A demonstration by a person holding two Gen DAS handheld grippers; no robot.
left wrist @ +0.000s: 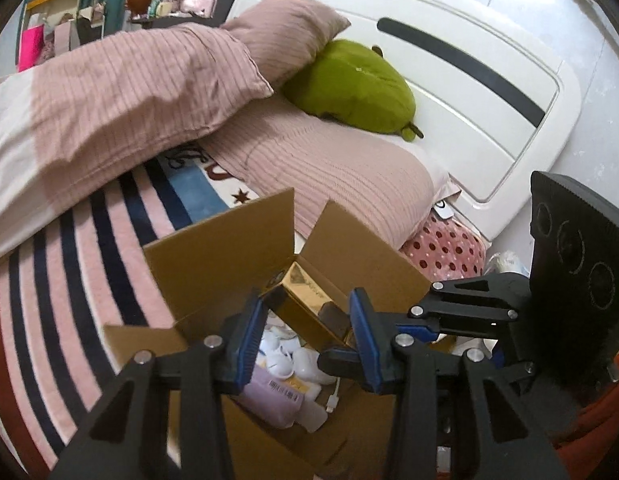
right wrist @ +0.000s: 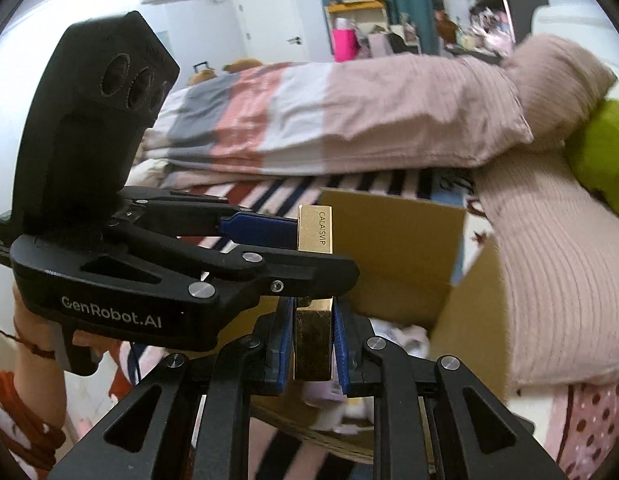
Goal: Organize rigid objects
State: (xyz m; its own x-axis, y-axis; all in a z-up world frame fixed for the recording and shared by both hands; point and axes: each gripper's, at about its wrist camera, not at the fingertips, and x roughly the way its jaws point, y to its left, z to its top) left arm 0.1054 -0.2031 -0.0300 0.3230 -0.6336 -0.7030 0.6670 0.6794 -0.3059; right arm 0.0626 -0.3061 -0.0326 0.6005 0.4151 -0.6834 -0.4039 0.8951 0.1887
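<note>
A shiny gold box marked CALAISVIP hangs over an open cardboard box on the bed. My right gripper is shut on the gold box's near end. My left gripper straddles the gold box with its blue pads wide apart, not squeezing it. In the right wrist view the left gripper comes in from the left and meets the gold box's far end. Inside the cardboard box lie white items and a lilac package.
The cardboard box sits on a striped blanket. Pink pillows, a folded quilt and a green plush lie beyond it against the white headboard. A polka-dot cushion sits at the bed's edge.
</note>
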